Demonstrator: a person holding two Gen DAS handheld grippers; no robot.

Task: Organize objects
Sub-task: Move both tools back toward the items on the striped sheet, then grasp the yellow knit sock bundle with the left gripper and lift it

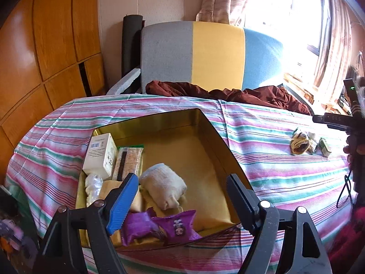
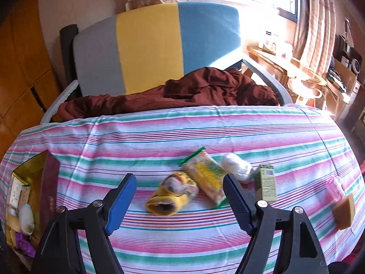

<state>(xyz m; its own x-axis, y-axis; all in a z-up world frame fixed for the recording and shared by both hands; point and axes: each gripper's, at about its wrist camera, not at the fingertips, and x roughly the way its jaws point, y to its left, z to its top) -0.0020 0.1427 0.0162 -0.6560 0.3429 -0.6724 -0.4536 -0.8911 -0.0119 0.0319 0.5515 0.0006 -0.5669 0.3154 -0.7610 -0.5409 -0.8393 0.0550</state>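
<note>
Now we look at the yellow sock [image 2: 171,194], bunched in the lower middle of the right wrist view, lying on the striped counter [image 2: 159,134] between the fingers of our right tool [image 2: 179,202], whose jaws stand apart with nothing in them. It looks soft and light; we judge a pinch across its rolled middle would hold best. Touching it on the right lies a snack pack [image 2: 205,175], crinkly and probably slippery, then a white wad [image 2: 237,167] and a green box [image 2: 267,182]. Our left tool [image 1: 182,203], also apart and empty, hovers over the tin [image 1: 216,137], which holds a towel roll [image 1: 164,188].
</note>
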